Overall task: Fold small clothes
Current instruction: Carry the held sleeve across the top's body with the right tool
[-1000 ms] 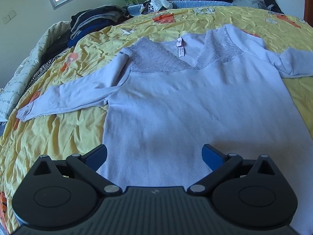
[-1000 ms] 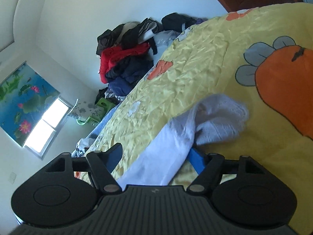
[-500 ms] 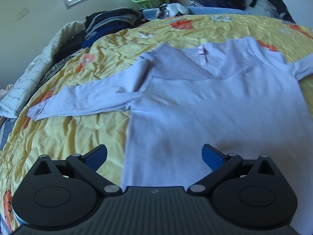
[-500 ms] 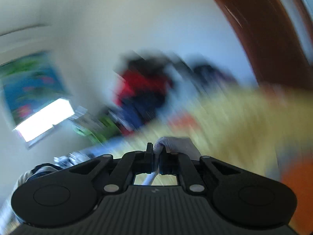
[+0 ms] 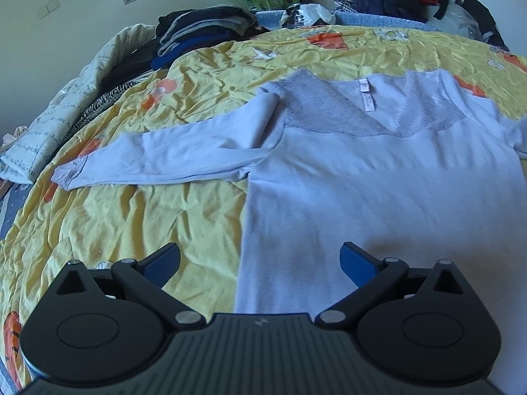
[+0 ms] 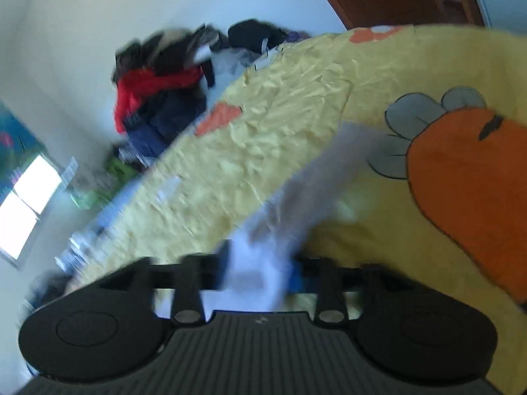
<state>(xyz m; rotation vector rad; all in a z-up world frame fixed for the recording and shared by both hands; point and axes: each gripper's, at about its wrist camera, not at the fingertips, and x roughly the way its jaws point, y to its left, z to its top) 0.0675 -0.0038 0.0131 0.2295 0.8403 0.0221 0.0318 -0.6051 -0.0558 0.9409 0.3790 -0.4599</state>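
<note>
The right gripper (image 6: 260, 273) had just been opening; its jaws stood apart with the pale right sleeve (image 6: 316, 181) lying loosely between them, and in the blurred picture the pads did not seem to press the cloth — released, as far as could be told. From the gripper the sleeve ran away toward 1 o'clock, its long axis slanting up across the yellow bedspread (image 6: 270, 105) to a cuff beside the orange print (image 6: 467, 177).

The left gripper (image 5: 260, 263) hung with jaws spread wide and nothing held, poised over the left side edge of the lavender top (image 5: 378, 197). The top lay face up and flat on the bed, hem nearest the gripper, lace neckline (image 5: 329, 112) and label (image 5: 367, 98) at 12 o'clock. Its left sleeve (image 5: 171, 154) stretched out toward 10 o'clock, nearly crosswise to the body, cuff at the far left.

The judgement: the next fold turned on the sleeves — each lay on its own gripper's side, the right one already within the right jaws, the left one well ahead of the left gripper. A pile of clothes (image 5: 204, 29) sat beyond the bed.
</note>
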